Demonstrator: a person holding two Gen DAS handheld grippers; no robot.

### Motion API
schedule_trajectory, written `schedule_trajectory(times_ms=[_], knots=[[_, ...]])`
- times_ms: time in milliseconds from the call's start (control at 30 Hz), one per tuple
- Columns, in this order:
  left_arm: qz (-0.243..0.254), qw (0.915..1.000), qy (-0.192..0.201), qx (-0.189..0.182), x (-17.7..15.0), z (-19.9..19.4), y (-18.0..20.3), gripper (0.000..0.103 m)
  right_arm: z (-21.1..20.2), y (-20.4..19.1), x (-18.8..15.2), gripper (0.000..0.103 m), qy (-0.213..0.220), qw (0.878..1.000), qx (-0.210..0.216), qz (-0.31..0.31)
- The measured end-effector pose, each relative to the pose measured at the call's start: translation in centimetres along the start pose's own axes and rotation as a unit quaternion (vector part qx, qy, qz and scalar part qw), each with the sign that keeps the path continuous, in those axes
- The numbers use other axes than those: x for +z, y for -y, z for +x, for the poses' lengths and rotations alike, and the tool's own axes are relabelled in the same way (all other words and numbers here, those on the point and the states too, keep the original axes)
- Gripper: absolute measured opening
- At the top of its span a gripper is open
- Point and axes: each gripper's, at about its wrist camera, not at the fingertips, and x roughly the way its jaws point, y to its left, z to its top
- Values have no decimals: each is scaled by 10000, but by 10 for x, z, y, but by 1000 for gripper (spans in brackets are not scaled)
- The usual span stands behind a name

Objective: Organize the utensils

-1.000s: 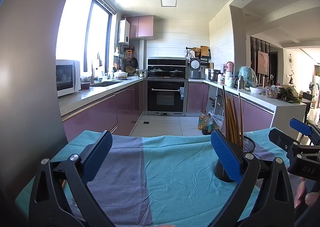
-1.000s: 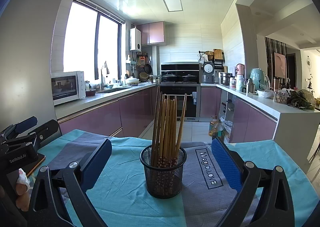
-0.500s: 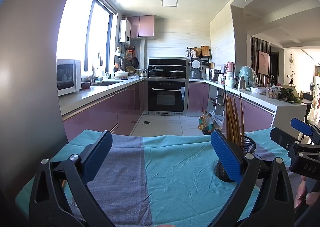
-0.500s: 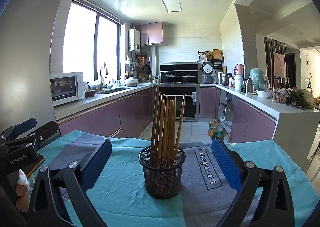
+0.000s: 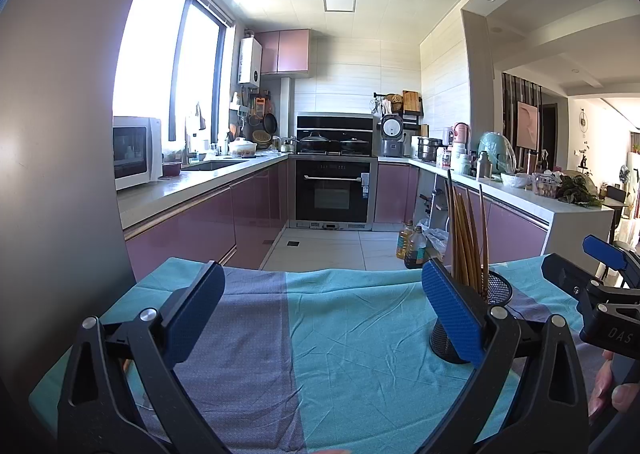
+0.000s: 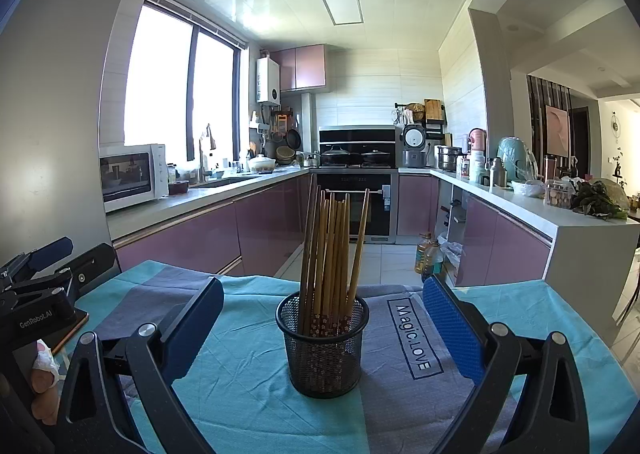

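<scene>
A black mesh cup (image 6: 322,346) stands upright on the cloth-covered table, holding several wooden chopsticks (image 6: 332,254). My right gripper (image 6: 320,330) is open and empty, with the cup centred between its fingers and just beyond them. In the left wrist view the cup (image 5: 472,318) stands at the right, partly hidden behind the right finger, chopsticks (image 5: 466,238) sticking up. My left gripper (image 5: 320,318) is open and empty over bare cloth. The right gripper (image 5: 600,294) shows at that view's right edge; the left gripper (image 6: 44,294) shows at the right wrist view's left edge.
The table is covered with a teal and grey cloth (image 6: 416,334) printed "Magic.LOVE". A flat orange-edged object (image 6: 74,328) lies under the left gripper. Beyond the table's far edge lie the kitchen floor, purple cabinets (image 6: 192,238), an oven (image 5: 334,193) and oil bottles (image 5: 412,242).
Almost nothing has changed; both views shift only slightly. Both grippers stay open and the cup stays in place.
</scene>
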Motion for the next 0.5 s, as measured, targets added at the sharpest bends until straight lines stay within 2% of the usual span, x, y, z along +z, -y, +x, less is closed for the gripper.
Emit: schedule_trajectory(times_ms=[500], knots=[[-2,10000,-13,-6,0,0,0,97,-1,-1,0,97,4,10000,0,-2]])
